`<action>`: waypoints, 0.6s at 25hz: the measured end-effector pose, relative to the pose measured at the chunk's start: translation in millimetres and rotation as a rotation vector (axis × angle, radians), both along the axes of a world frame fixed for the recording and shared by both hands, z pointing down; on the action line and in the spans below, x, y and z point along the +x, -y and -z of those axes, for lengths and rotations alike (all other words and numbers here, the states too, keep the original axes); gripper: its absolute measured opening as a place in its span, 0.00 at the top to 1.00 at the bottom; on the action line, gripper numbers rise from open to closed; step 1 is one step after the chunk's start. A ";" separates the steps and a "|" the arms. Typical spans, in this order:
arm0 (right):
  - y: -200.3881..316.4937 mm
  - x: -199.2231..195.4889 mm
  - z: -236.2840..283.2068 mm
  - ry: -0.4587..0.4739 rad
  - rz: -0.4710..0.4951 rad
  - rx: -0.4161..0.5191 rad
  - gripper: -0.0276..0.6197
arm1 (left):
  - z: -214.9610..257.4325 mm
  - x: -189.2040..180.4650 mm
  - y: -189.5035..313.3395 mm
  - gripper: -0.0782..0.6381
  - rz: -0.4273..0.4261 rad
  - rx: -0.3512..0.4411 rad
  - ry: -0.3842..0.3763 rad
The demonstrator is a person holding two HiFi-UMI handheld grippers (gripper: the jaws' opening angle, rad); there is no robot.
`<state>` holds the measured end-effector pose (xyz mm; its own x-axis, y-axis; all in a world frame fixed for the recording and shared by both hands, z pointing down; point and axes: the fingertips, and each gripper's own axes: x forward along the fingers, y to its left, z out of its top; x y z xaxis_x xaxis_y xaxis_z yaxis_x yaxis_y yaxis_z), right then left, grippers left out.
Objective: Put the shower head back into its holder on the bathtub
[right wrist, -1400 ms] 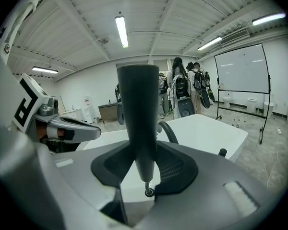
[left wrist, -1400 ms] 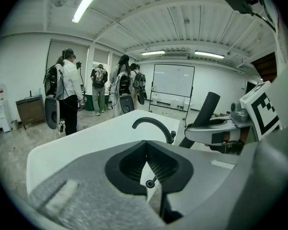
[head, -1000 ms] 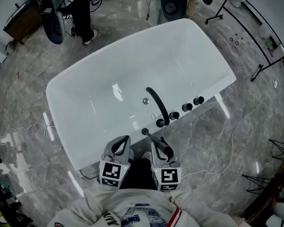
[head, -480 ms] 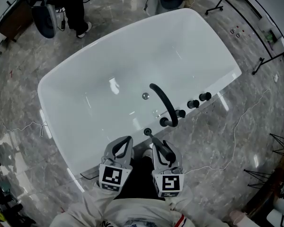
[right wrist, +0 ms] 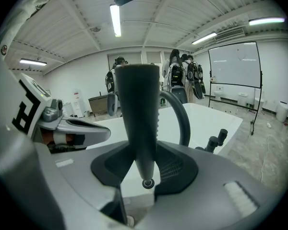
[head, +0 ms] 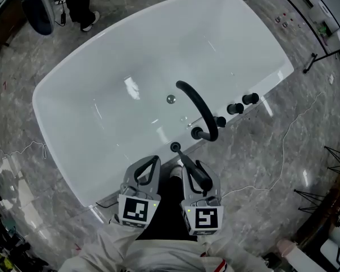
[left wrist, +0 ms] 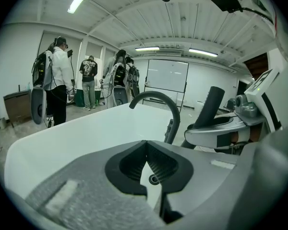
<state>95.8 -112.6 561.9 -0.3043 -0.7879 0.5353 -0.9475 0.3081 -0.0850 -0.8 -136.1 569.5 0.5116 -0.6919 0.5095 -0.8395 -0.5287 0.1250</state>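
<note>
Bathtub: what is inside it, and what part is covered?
Inside the bathtub only a small round drain shows on the white bottom. The black spout reaches in from the rim and covers a strip of the inner wall.

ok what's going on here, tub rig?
A person stands at the white bathtub with a hand-held gripper in each hand. The right hand-held gripper is clamped on the dark shower head, whose tip is close to the small round holder on the tub rim beside the arched spout, not visibly seated yet. The left hand-held gripper is shut and empty, alongside.
</note>
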 end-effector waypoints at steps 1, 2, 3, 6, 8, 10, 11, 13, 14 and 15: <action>-0.1 -0.9 -3.0 0.001 0.001 -0.002 0.75 | -2.8 0.9 0.8 0.89 0.001 -0.001 -0.003; -0.4 -2.0 -6.1 0.002 0.001 -0.005 0.75 | -5.5 1.7 1.5 0.89 0.002 -0.001 -0.005; -0.8 -3.3 -8.9 0.005 -0.002 -0.011 0.75 | -8.1 2.0 1.8 0.89 0.003 -0.002 -0.005; -0.7 -4.1 -13.4 -0.004 -0.022 -0.037 0.75 | -14.7 1.3 1.3 0.89 0.005 -0.005 -0.002; 0.7 -3.2 -17.9 -0.009 -0.024 -0.035 0.75 | -19.2 1.7 2.4 0.89 0.008 -0.006 -0.001; 1.1 -4.5 -22.0 -0.004 -0.016 -0.025 0.75 | -23.4 2.4 2.1 0.89 0.008 -0.013 -0.002; 1.1 -5.4 -24.4 -0.002 -0.011 -0.023 0.75 | -25.2 2.6 1.8 0.89 0.006 -0.015 -0.002; 1.4 -6.7 -29.8 0.001 -0.007 -0.023 0.75 | -27.1 3.1 1.3 0.89 0.001 -0.012 -0.002; 1.7 -6.7 -32.3 0.001 -0.007 -0.023 0.75 | -27.4 3.6 0.9 0.89 0.000 -0.010 -0.005; 2.2 -6.3 -34.6 0.000 -0.008 -0.023 0.75 | -28.3 4.3 0.3 0.89 -0.001 -0.008 -0.007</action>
<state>89.5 -114.8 596.5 -0.2978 -0.7781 0.5531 -0.9501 0.2982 -0.0920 3.4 -136.4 597.7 0.5158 -0.6872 0.5115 -0.8382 -0.5284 0.1354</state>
